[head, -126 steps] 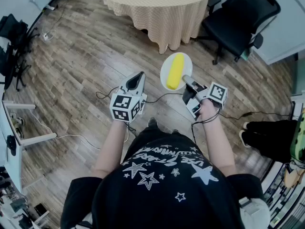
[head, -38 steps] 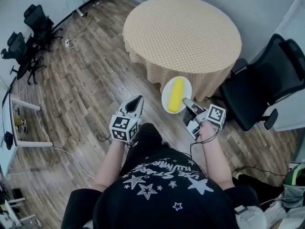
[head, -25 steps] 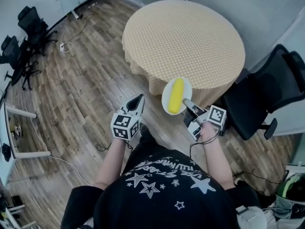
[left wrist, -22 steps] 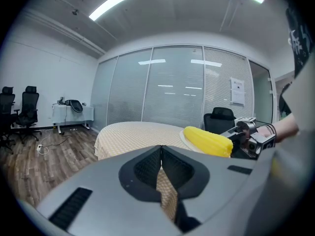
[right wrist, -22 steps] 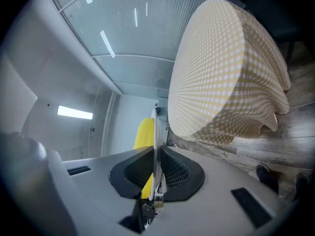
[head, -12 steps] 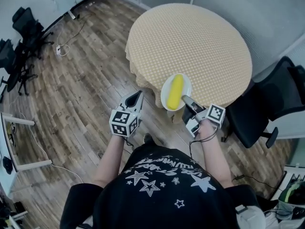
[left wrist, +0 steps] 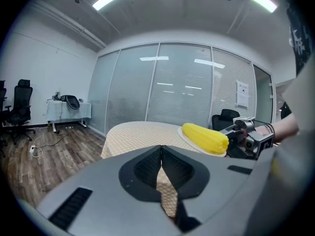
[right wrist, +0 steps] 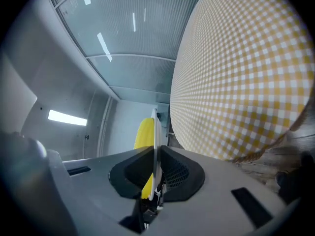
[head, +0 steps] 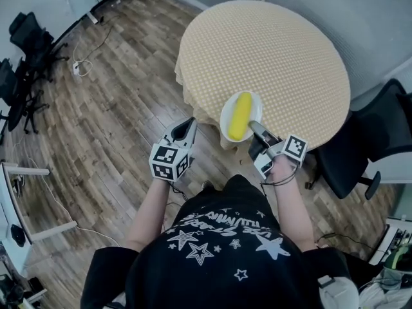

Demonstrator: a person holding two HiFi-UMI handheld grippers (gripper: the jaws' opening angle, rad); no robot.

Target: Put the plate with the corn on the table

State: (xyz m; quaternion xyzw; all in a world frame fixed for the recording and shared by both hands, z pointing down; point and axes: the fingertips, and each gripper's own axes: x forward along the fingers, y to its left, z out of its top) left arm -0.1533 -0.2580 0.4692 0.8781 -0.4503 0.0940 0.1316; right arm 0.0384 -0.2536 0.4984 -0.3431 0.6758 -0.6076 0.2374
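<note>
Stands at the near edge of a round tabletop (head: 277, 44) draped in a yellow checked cloth, one gripper in each hand. Clamps the right gripper (head: 256, 129) on the near rim of a white plate (head: 226, 120); in the right gripper view, jaws pinched on the thin rim, plate edge-on between them. Carries the corn (head: 241, 115), a yellow cob, lying lengthwise on the plate from near to far. Holds the plate level at the tabletop's near edge, in the head view partly over the cloth top and partly over the hanging drape. In the right gripper view, a gap between plate and cloth, so apparently not resting there.

Holds the left gripper (head: 189, 122) to the left of the plate, apart from it, above the wooden floor (head: 116, 108). Jaws pressed together in the left gripper view, nothing between them, only the cloth's drape beyond. In that same view, cob and plate off to the right, right gripper just past them.

To the right of the tabletop, a black office chair (head: 360, 140). Far left, more black chairs (head: 29, 34) by the wall. Nearest the camera, a black shirt with white stars (head: 219, 250).
</note>
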